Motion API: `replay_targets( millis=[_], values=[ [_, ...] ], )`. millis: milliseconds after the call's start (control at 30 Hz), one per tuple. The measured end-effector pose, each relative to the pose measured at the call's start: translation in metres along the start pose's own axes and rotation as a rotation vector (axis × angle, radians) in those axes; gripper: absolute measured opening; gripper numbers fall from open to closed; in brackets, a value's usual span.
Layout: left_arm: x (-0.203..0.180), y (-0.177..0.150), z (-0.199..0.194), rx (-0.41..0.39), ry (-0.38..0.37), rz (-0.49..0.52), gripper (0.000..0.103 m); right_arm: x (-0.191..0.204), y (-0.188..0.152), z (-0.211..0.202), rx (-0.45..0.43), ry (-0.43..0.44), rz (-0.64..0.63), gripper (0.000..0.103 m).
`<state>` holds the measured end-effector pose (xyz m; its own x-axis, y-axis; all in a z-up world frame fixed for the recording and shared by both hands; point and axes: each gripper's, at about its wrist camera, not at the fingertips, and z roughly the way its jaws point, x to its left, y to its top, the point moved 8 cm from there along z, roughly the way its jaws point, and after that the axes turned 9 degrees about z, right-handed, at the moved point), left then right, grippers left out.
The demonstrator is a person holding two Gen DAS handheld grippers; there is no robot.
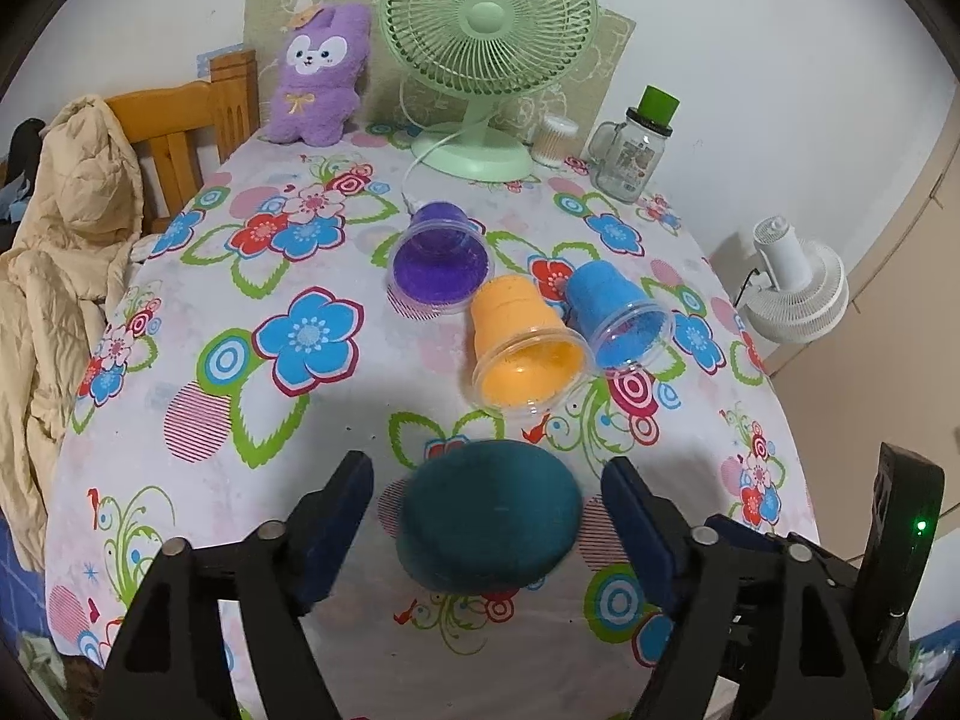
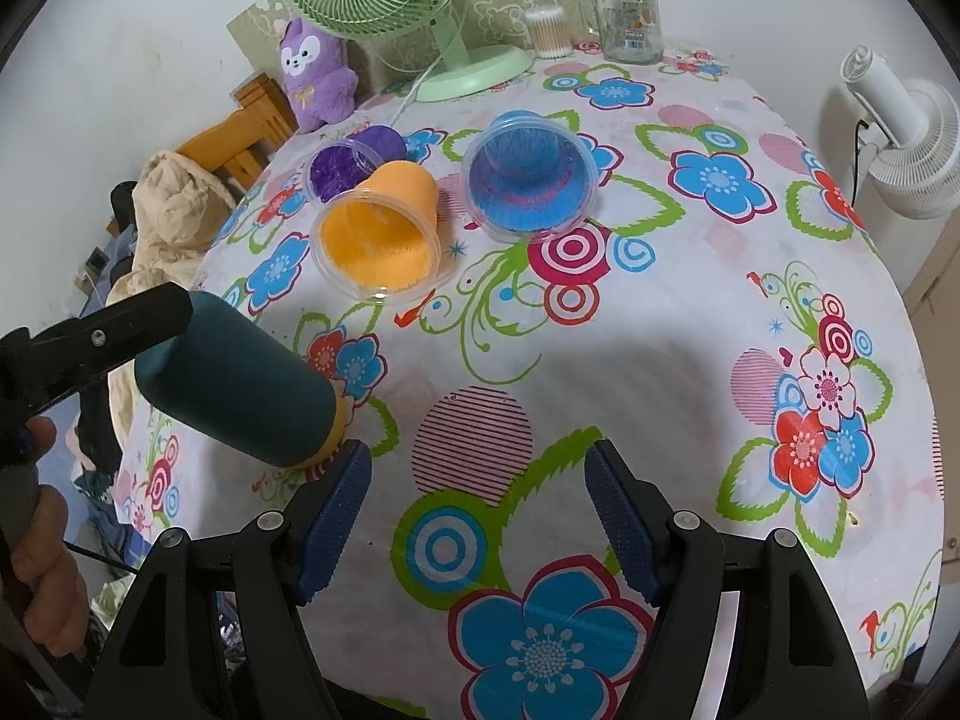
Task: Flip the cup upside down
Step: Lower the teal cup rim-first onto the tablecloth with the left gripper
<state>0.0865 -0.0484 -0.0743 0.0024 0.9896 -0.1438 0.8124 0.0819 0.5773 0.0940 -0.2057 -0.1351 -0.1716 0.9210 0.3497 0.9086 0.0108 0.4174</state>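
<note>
Jar label unreadable; left tongs frame teal cup.

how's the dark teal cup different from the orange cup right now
The dark teal fuzzy cup sits between the left gripper's fingers; in the right wrist view one finger lies against its base. The orange fuzzy cup lies loose on the floral tablecloth. The teal cup shows its closed base to the left wrist camera; the orange cup's open mouth faces both cameras. The orange cup touches the purple cup; the teal one touches no cup. Both are tipped sideways.

Three cups lie on the table, fan behind them.
</note>
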Motion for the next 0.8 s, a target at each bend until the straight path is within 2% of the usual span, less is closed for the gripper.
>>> replay_targets(
  millis=[300, 800],
  values=[
    [0.001, 0.001, -0.003, -0.01, -0.003, -0.004, 0.092, 0.001, 0.0, -0.001, -0.003, -0.002, -0.004, 0.076],
    [0.0, -0.002, -0.012, -0.035, -0.011, 0.003, 0.095, 0.021, 0.013, -0.018, -0.074, -0.044, -0.056, 0.076]
  ],
)
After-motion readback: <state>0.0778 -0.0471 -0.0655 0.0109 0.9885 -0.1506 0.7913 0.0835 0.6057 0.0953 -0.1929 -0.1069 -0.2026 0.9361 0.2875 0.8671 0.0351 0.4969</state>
